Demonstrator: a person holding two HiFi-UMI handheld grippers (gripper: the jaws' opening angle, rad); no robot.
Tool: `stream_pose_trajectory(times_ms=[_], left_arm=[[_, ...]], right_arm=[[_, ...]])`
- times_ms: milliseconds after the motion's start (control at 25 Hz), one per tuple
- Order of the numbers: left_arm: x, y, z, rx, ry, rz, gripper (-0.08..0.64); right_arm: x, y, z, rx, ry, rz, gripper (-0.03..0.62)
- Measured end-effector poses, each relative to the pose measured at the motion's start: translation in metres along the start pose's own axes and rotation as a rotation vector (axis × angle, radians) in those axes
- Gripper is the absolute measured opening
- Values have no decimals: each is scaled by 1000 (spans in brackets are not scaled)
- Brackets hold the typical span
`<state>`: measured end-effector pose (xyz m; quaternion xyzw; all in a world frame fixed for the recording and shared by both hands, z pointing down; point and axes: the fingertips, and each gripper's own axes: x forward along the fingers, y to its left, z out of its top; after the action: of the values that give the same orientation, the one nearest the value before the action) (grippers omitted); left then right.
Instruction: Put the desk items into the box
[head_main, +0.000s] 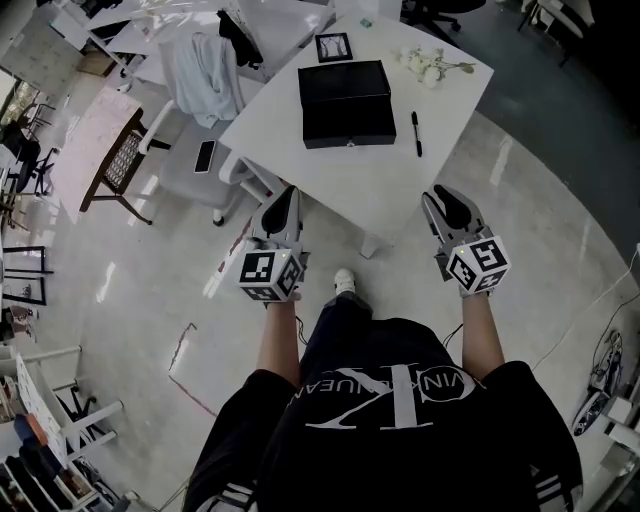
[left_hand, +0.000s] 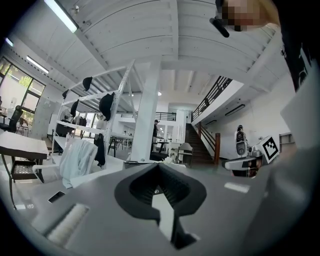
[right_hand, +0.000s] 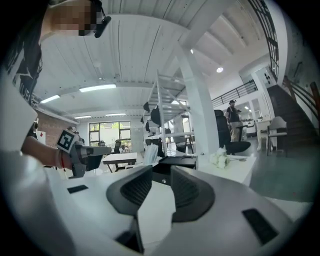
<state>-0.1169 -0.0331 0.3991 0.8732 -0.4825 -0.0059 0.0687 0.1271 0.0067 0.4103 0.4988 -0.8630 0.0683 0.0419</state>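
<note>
My left claw is clenched, holding nothing. My right claw is released and empty; the black box sits on the counter straight ahead of it.

Right gripper is hovering with jaws apart and empty, pointing at the black box on the table, white flowers lying toward its right edge.

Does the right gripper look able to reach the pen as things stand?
Probably yes: the right gripper is open at the table edge, with nothing standing between it and the pen; the black box sits aside.
</note>
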Motion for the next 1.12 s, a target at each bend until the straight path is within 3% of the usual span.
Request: stream_pose_trajectory(times_ms=[480,1120], left_arm=[[76,28,-10,-32,47,-75,11],[145,58,-16,-50,46,-163,11]], right_arm=[[50,-37,-12,50,60,-66,78],[101,-75,-33,76,162,-167,78]])
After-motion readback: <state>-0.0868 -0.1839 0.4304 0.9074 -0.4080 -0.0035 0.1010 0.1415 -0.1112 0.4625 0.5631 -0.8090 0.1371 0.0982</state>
